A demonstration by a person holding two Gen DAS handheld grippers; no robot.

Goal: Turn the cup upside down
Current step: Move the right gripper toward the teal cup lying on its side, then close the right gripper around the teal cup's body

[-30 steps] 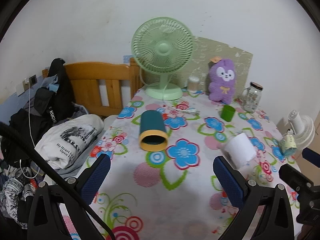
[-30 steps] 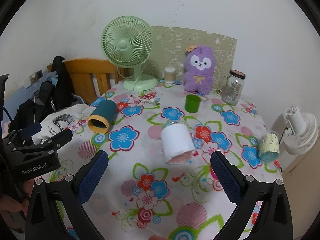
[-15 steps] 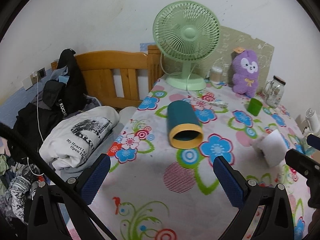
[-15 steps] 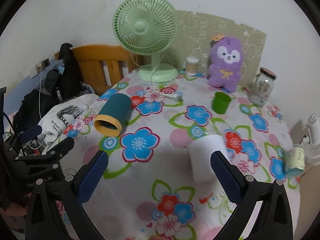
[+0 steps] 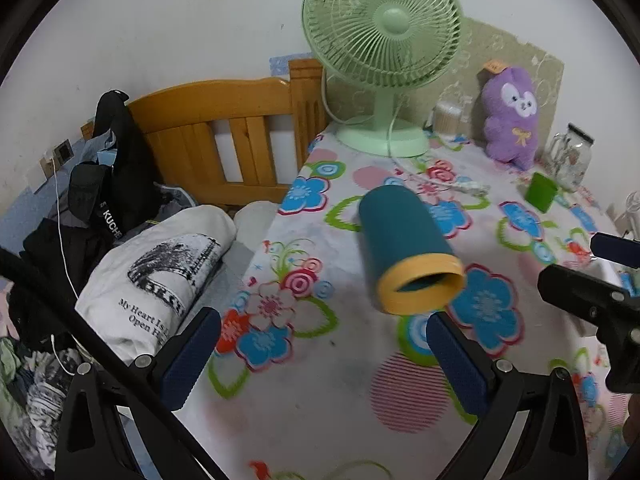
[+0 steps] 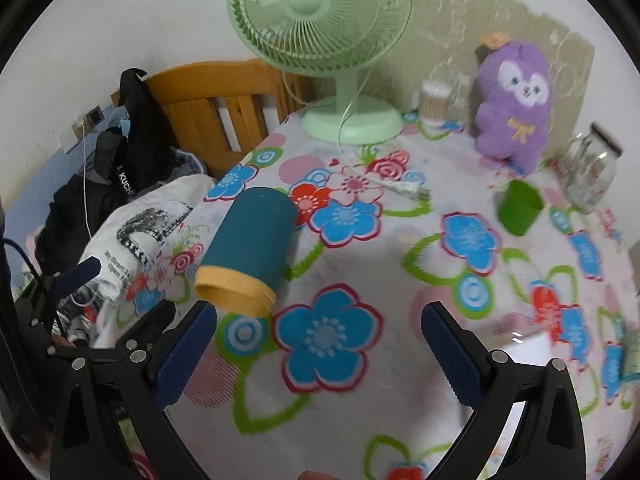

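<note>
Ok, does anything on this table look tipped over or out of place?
Yes: the teal cup lies on its side on the floral tablecloth, yellow rim toward the cameras. The small green cup stands upright.

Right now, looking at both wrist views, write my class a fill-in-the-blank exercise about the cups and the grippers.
1. The teal cup lies on its ____.
2. Its rim is coloured ____.
3. The small green cup stands ____ on the tablecloth.
4. The left gripper and the right gripper are both ____ and hold nothing.

Missing words: side; yellow; upright; open
</note>
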